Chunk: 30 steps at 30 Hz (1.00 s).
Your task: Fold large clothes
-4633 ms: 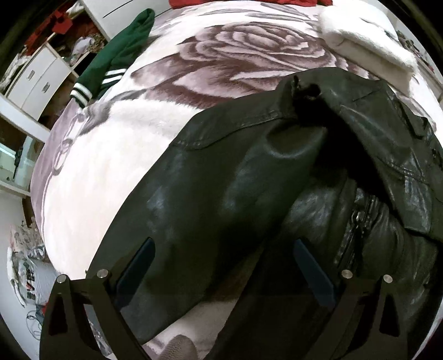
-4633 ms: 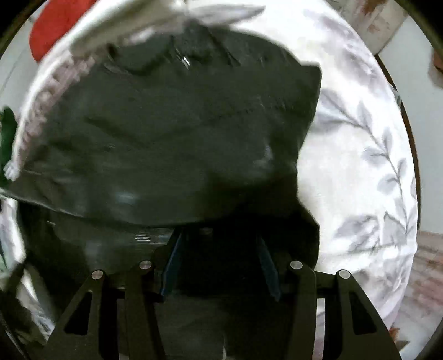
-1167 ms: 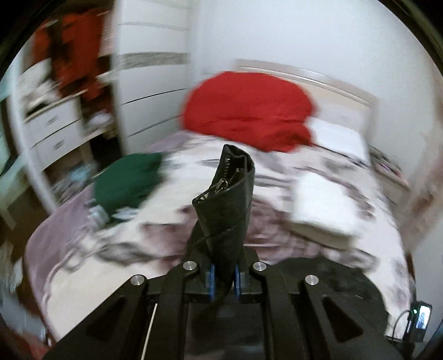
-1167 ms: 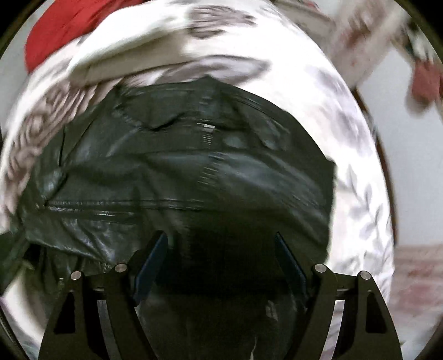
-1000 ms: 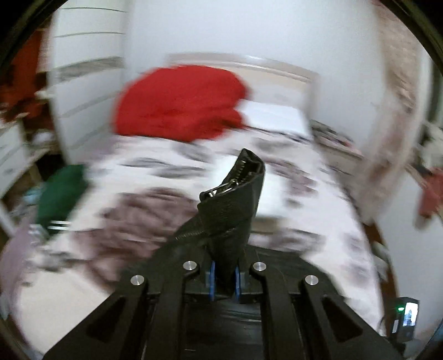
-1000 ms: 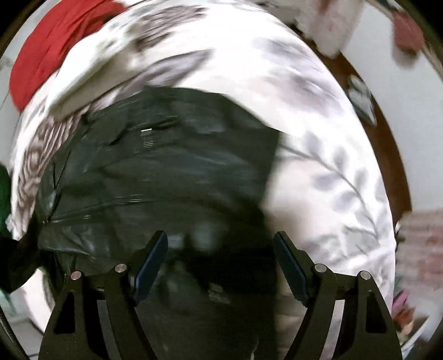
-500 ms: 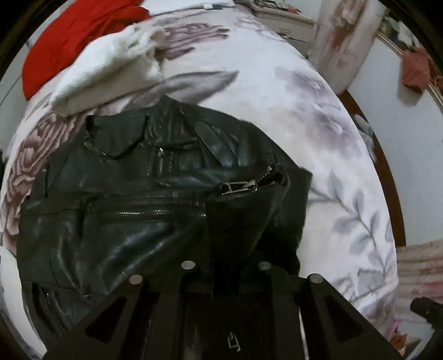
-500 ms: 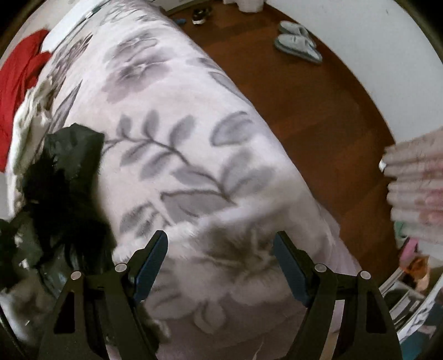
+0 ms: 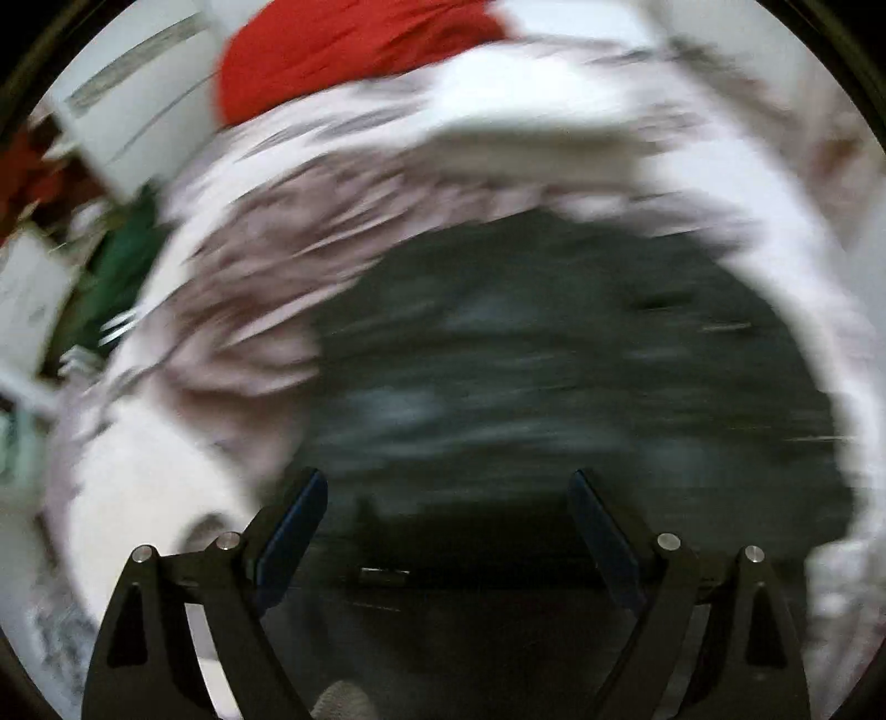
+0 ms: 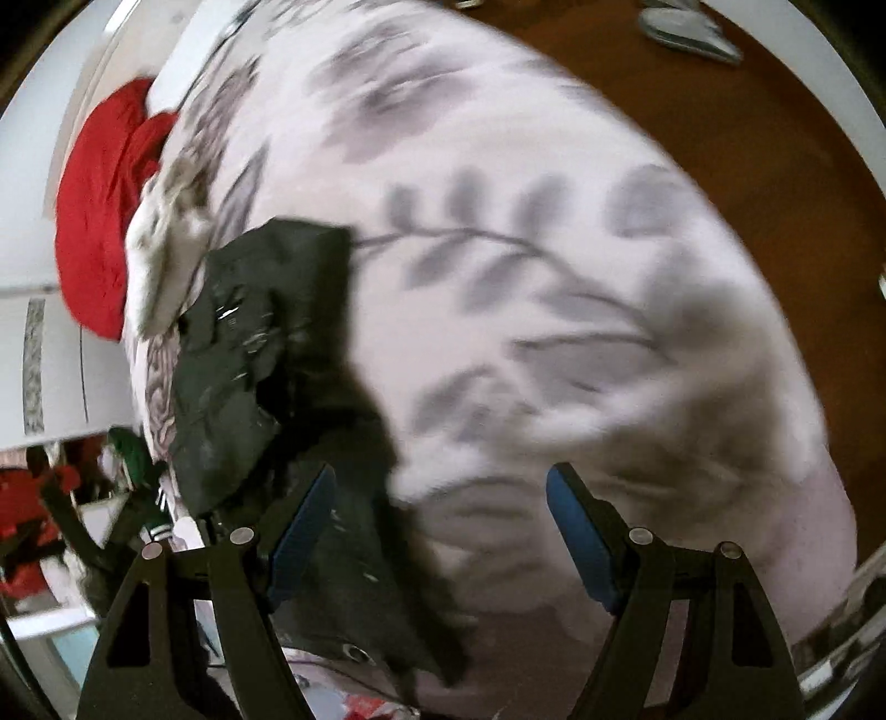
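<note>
Left wrist view: the left gripper [image 9: 446, 531] is spread wide, gripping nothing, above the blurred black leather jacket [image 9: 554, 387] on the floral bedspread [image 9: 221, 310]. The right gripper [image 10: 440, 518], equally released, hovers over bare bedspread beside the jacket's edge; wooden floor [image 10: 775, 111] lies beyond. Red bedding [image 9: 343, 50] and a green garment [image 9: 116, 277] sit further off.

A glossy black leather jacket [image 9: 554, 360] lies bunched on the bed in front of me, its zips glinting, folds creased.

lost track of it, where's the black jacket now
The black jacket lies on the floral bedspread, filling the left wrist view's centre, below the white folded item.
</note>
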Each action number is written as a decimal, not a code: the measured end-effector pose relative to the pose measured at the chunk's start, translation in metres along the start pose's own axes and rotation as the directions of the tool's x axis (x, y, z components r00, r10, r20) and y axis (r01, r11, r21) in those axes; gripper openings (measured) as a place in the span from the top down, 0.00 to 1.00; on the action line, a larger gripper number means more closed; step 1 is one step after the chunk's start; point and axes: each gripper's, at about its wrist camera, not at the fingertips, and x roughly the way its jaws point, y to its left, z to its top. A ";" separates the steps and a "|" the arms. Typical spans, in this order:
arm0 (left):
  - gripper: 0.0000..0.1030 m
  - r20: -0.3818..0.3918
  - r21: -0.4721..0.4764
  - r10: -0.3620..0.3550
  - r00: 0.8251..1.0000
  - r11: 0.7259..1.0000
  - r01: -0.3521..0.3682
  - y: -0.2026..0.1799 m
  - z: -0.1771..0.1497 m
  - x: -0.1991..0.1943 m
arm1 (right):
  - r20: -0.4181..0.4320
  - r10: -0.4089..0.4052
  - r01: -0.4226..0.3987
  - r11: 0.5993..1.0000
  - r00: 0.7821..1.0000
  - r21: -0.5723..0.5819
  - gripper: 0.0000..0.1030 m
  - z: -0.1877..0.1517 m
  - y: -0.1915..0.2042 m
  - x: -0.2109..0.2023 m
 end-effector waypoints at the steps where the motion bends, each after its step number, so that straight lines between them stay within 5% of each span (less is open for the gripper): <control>1: 0.14 -0.026 -0.017 0.044 0.999 0.999 -0.044 0.017 -0.001 0.019 | -0.006 0.004 -0.004 1.000 1.000 -0.026 0.22 0.004 0.018 0.010; 2: 0.11 -0.069 -0.028 0.084 0.994 0.996 -0.086 0.036 -0.004 0.047 | -0.013 0.005 -0.006 0.998 1.000 -0.056 0.22 0.009 0.035 0.022; 6: 0.00 -0.117 -0.078 -0.029 0.993 0.997 0.020 0.058 -0.008 0.088 | -0.085 -0.135 0.114 0.970 0.987 -0.216 0.22 0.015 0.096 0.068; 8: 0.00 -0.097 -0.047 -0.028 0.995 0.999 0.024 0.054 -0.006 0.087 | -0.117 -0.322 0.258 0.889 0.939 -0.378 0.22 0.003 0.128 0.098; 11: 0.00 -0.091 -0.049 -0.057 0.994 0.997 0.052 0.057 -0.007 0.087 | -0.127 -0.426 0.304 0.796 0.896 -0.523 0.22 -0.014 0.156 0.130; 13: 0.00 -0.092 -0.061 -0.083 0.992 0.995 0.077 0.061 -0.007 0.087 | -0.012 -0.526 0.432 0.712 0.851 -0.554 0.23 -0.014 0.162 0.143; 14: 0.00 -0.089 -0.060 -0.091 0.992 0.995 0.086 0.061 -0.006 0.086 | 0.036 -0.548 0.476 0.689 0.835 -0.547 0.37 -0.012 0.162 0.144; 15: 0.00 -0.086 -0.055 -0.092 0.992 0.995 0.088 0.060 -0.005 0.085 | 0.090 -0.580 0.535 0.667 0.810 -0.518 0.38 -0.006 0.156 0.144; 17: 0.00 -0.075 -0.045 -0.097 0.992 0.995 0.094 0.058 -0.008 0.084 | 0.030 -0.546 0.503 0.748 0.838 -0.433 0.38 0.005 0.132 0.144; 18: 0.00 -0.071 -0.046 -0.098 0.993 0.994 0.095 0.061 -0.008 0.085 | 0.026 -0.543 0.501 0.753 0.839 -0.426 0.35 0.005 0.127 0.144; 22: 0.00 -0.051 -0.047 -0.052 0.997 0.998 0.049 0.060 -0.009 0.073 | 0.055 -0.580 0.539 0.713 0.813 -0.449 0.34 -0.003 0.132 0.147; 30: 0.00 0.034 -0.076 0.175 0.984 0.982 -0.172 0.029 -0.031 -0.010 | 0.013 -0.525 0.462 0.736 0.851 -0.495 0.31 -0.014 0.142 0.105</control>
